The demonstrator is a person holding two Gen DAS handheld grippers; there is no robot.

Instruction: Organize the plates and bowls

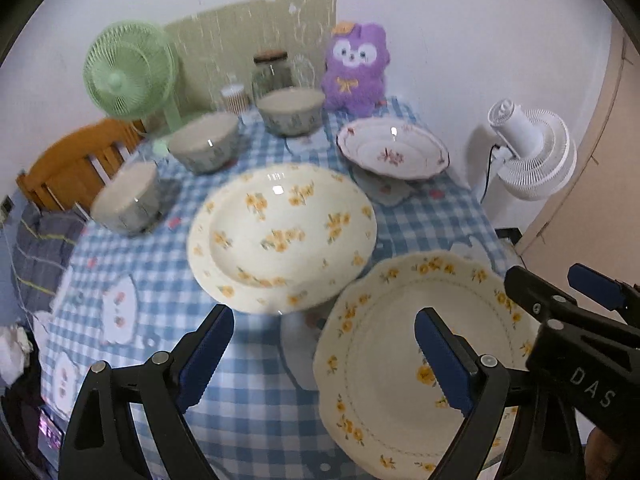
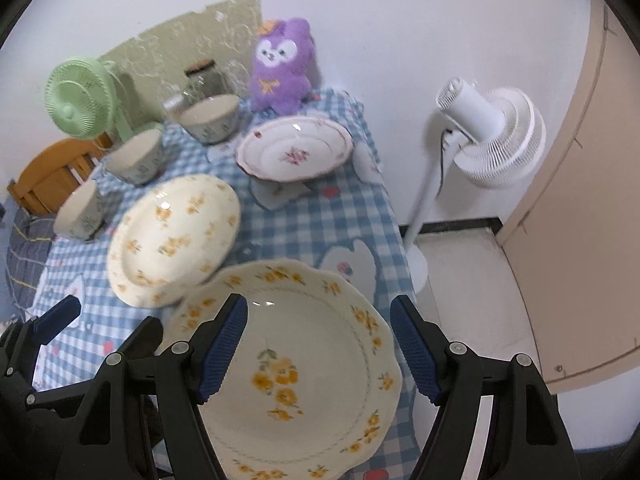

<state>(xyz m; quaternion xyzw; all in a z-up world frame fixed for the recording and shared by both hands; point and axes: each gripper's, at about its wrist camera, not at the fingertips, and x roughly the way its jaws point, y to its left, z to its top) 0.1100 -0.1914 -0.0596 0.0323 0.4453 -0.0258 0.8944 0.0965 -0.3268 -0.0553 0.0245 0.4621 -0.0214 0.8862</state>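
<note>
Hovering over the checked tablecloth (image 1: 248, 400), I hold my left gripper (image 1: 320, 360) and my right gripper (image 2: 320, 348) spread wide, gripping nothing. The scalloped yellow-flower plate (image 2: 304, 380) lies beneath my right fingers at the table's near corner; the round yellow-flower plate (image 1: 280, 236) sits just behind, three bowls (image 1: 204, 142) and a pink-flower plate (image 1: 392, 148) farther back.
</note>
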